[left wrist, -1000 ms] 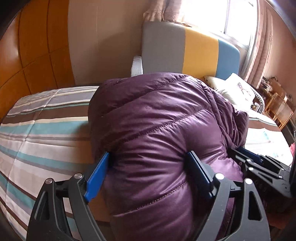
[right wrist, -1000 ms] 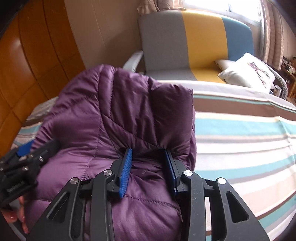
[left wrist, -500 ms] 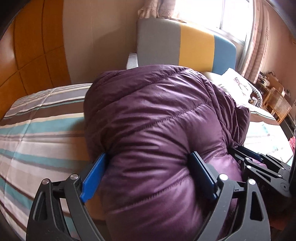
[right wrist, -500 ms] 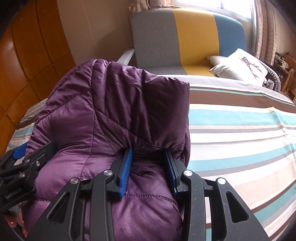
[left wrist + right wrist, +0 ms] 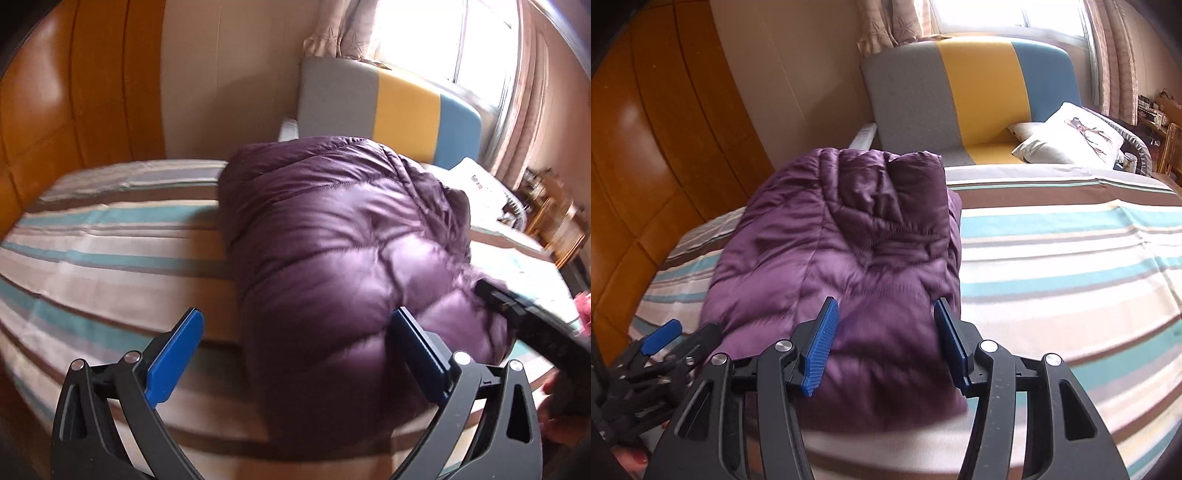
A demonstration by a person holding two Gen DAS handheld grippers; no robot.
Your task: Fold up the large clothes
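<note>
A purple quilted down jacket (image 5: 343, 254) lies folded in a thick bundle on the striped bed (image 5: 103, 243); it also shows in the right wrist view (image 5: 849, 243). My left gripper (image 5: 295, 347) is open wide, just behind the bundle's near end, holding nothing. My right gripper (image 5: 884, 343) is open, its blue pads on either side of the bundle's near edge without pinching it. The left gripper shows at the lower left of the right wrist view (image 5: 661, 339), and the right gripper at the right edge of the left wrist view (image 5: 532, 321).
A grey, yellow and blue sofa (image 5: 979, 92) stands beyond the bed with a white pillow (image 5: 1071, 136) on it. Orange wooden panels (image 5: 646, 147) line the left wall. A window with curtains (image 5: 480, 55) is behind the sofa. Wicker furniture (image 5: 561, 229) stands at the far right.
Both grippers opened and let go of the jacket, then drew back. The bundle dropped from held up to lying flat on the bed.
</note>
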